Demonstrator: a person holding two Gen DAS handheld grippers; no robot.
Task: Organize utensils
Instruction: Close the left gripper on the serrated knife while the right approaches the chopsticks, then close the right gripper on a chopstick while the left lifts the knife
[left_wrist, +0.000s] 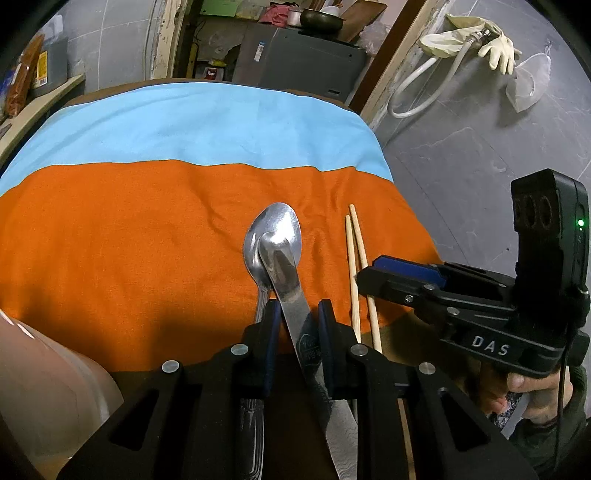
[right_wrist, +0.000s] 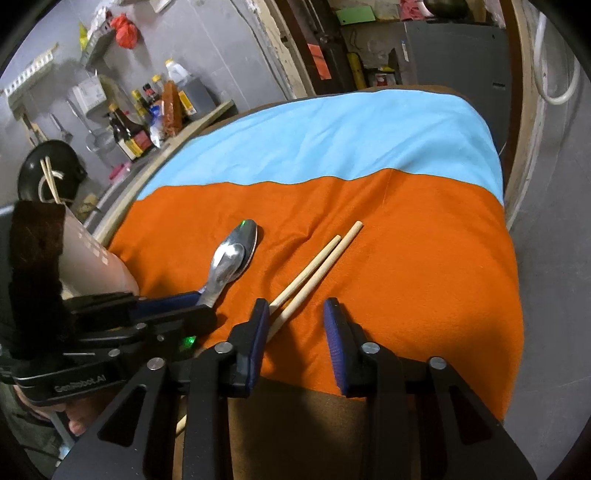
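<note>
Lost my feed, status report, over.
Left claw astride knife, pads not pressing. Right claw open beside chopsticks. Knife tip on spoon.

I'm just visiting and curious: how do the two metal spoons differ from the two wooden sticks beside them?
The pair of shiny metal spoons is silver and reflective; the pair of pale wooden chopsticks is matt and light tan. Each spoon widens into an oval bowl, while the chopsticks are thin straight rods. The spoons are stacked, one bowl resting in the other; the chopsticks lie side by side. Both pairs lie on the orange cloth, pointing roughly the same way.
</note>
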